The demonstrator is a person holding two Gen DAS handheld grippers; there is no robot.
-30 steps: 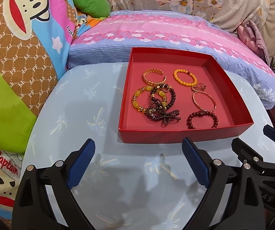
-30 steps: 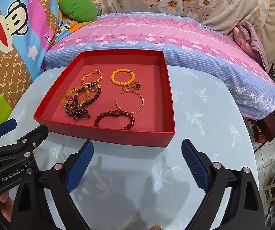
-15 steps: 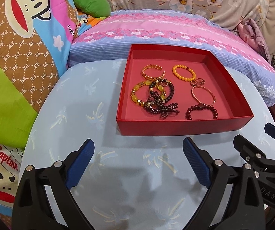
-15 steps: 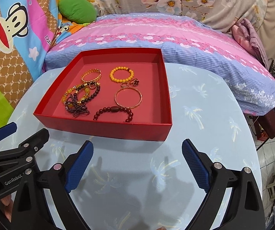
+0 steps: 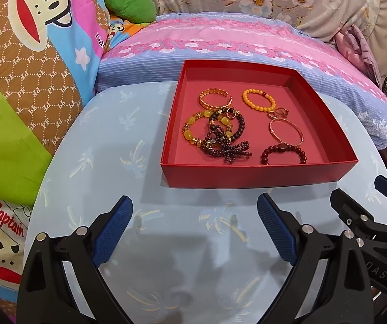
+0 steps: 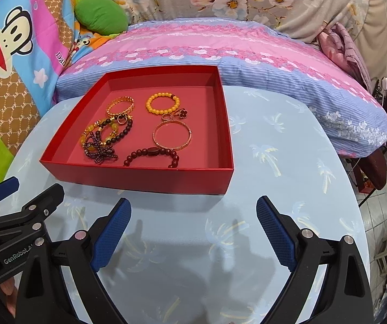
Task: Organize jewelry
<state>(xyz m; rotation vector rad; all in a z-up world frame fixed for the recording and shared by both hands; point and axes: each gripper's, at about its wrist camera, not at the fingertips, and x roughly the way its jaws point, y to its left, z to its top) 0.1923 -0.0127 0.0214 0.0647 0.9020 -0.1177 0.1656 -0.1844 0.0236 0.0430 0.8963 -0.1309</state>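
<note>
We see the shallow square red cardboard tray [image 5: 258,181] of beaded bracelets [image 5: 258,102] lying flat on the bench [image 5: 117,145]; left tongs [image 5: 194,230] and right tongs [image 6: 193,228] gape wide, released, holding nothing.

The left gripper [image 5: 194,229] hangs over the table [image 5: 107,145], its fingers spread wide, with the tray [image 5: 258,178] ahead of it and a little to its right. The right gripper [image 6: 193,229], fingers likewise apart, has the same tray [image 6: 139,175] ahead and to its left — the two tools sit side by side, near each other. Inside the tray, a tangle of beaded bracelets [image 5: 215,132] lies toward the left, a cuff bangle [image 5: 215,99] behind it. On the right — a thin bangle [image 5: 286,132], a beaded bracelet [image 5: 258,100] beyond it, another [image 5: 283,152] nearest the tools. A bed [image 5: 247,43] lies behind the table.
</note>
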